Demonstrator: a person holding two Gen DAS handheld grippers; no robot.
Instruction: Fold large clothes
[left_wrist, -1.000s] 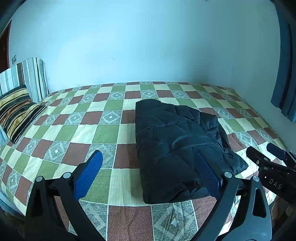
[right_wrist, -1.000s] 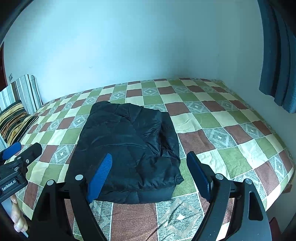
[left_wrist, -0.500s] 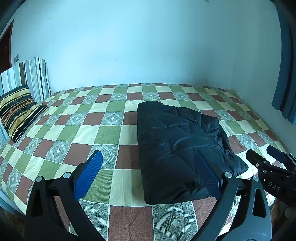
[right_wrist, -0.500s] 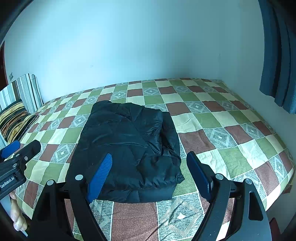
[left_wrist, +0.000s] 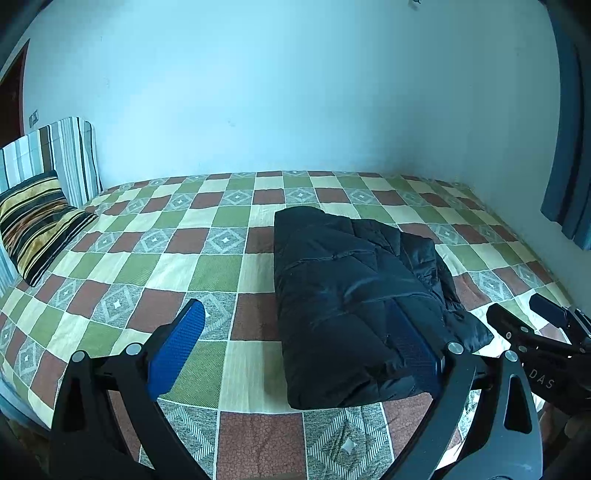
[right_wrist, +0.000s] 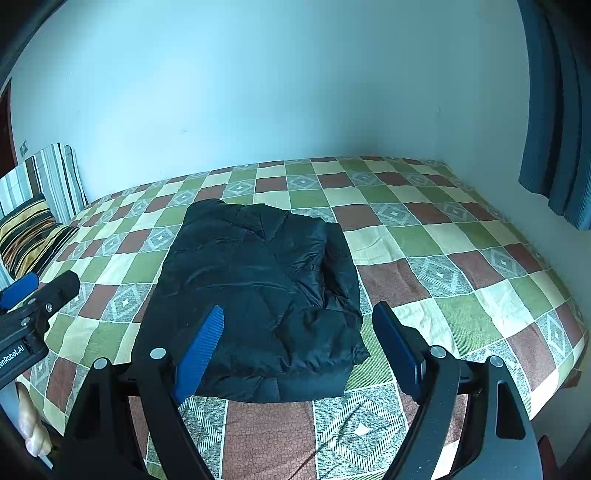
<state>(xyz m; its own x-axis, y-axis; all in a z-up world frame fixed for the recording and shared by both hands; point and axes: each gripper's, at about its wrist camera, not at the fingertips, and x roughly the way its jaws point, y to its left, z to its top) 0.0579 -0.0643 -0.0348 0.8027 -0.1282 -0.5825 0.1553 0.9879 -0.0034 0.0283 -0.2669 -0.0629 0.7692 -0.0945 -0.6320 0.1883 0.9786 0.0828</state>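
a black puffer jacket (left_wrist: 354, 306) lies folded into a thick rectangle on the bed (left_wrist: 184, 254), on the checked green, brown and cream cover, near the front edge. the left gripper (left_wrist: 299, 347) hangs above that edge with its blue fingers (left_wrist: 177, 347) wide apart — nothing between them. the right gripper (right_wrist: 299, 350) sits just beside it, fingers (right_wrist: 201, 350) also spread and empty, the jacket beyond them. striped pillows (left_wrist: 37, 225) rest at the bed's far left; a blue curtain (right_wrist: 554, 110) hangs at right.

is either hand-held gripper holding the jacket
No, the folded jacket lies on the bed with both hand-held grippers open and off it.
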